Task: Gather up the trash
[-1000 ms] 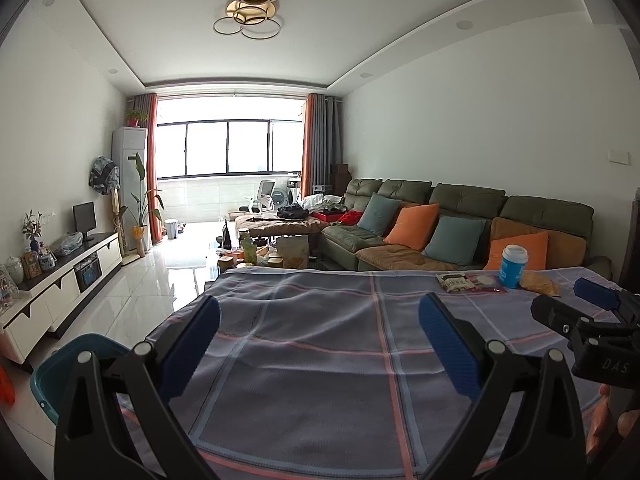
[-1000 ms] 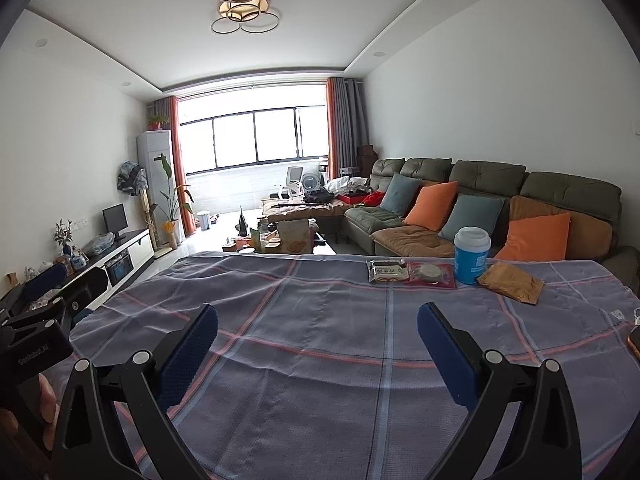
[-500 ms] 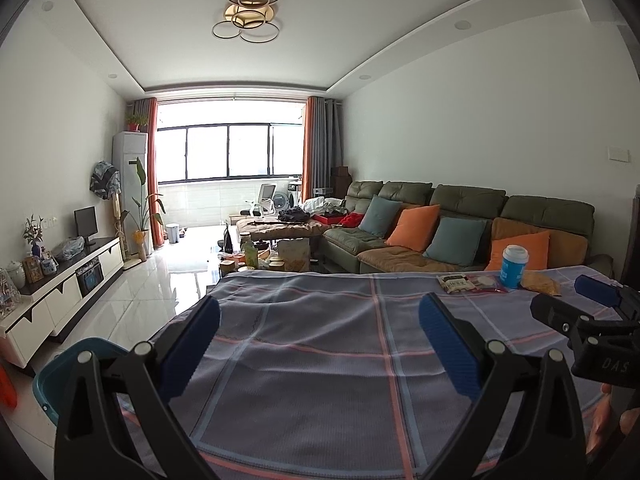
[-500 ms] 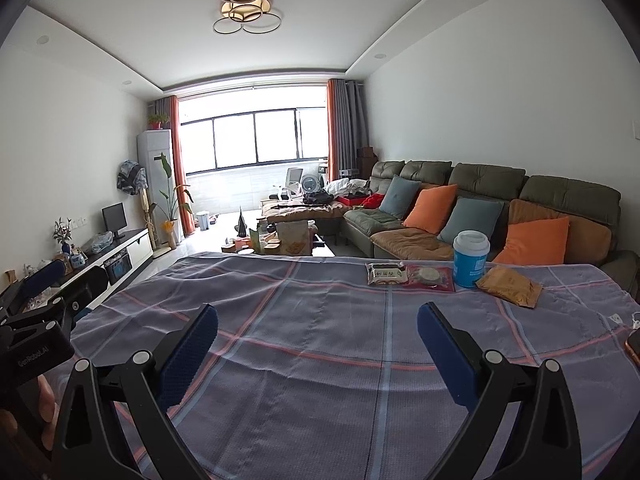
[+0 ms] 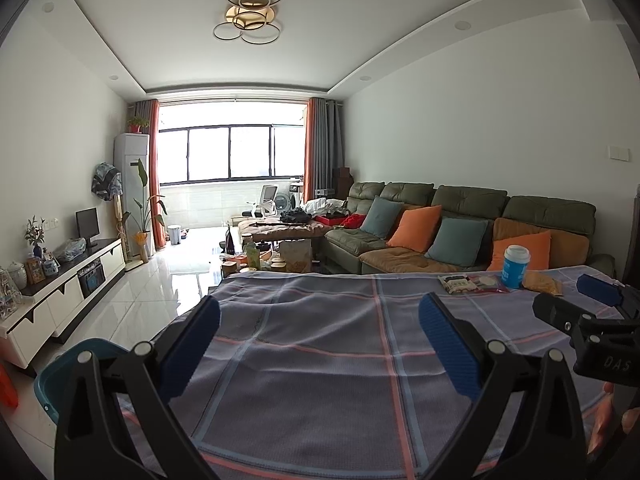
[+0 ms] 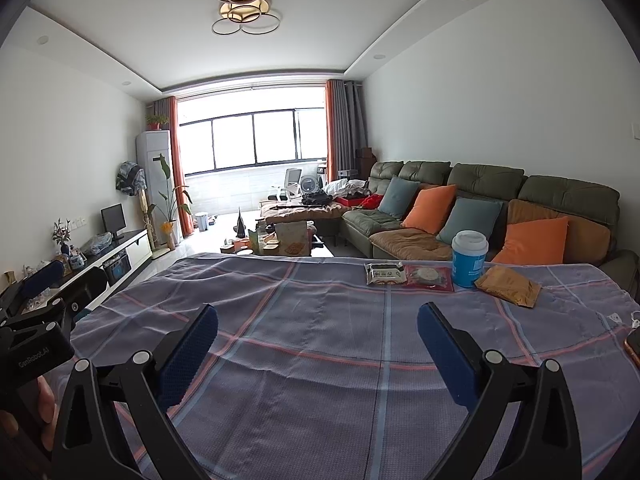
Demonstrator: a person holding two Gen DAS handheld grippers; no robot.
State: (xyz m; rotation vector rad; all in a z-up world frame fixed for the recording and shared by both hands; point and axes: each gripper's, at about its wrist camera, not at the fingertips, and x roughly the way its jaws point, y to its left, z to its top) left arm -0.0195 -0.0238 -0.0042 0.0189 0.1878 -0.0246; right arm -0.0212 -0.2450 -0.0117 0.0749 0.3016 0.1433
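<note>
Trash, four items in a row at the far right of the table: blue paper cup with white lid (image 6: 469, 258), upright; red snack packet (image 6: 429, 277) just left of it; grey-white snack packet (image 6: 385, 273) beside that; brown pouch (image 6: 507, 290) lying flat to the cup's right. Surface: plaid tablecloth (image 6: 320, 332). Right gripper (image 6: 318, 354): jaws spread wide, empty, well short of the row. Left gripper (image 5: 319, 344): jaws spread wide, empty. Teal bin (image 5: 60, 368) on the floor at the table's left corner. Green sofa (image 6: 480, 208) with orange and grey cushions beyond.
</note>
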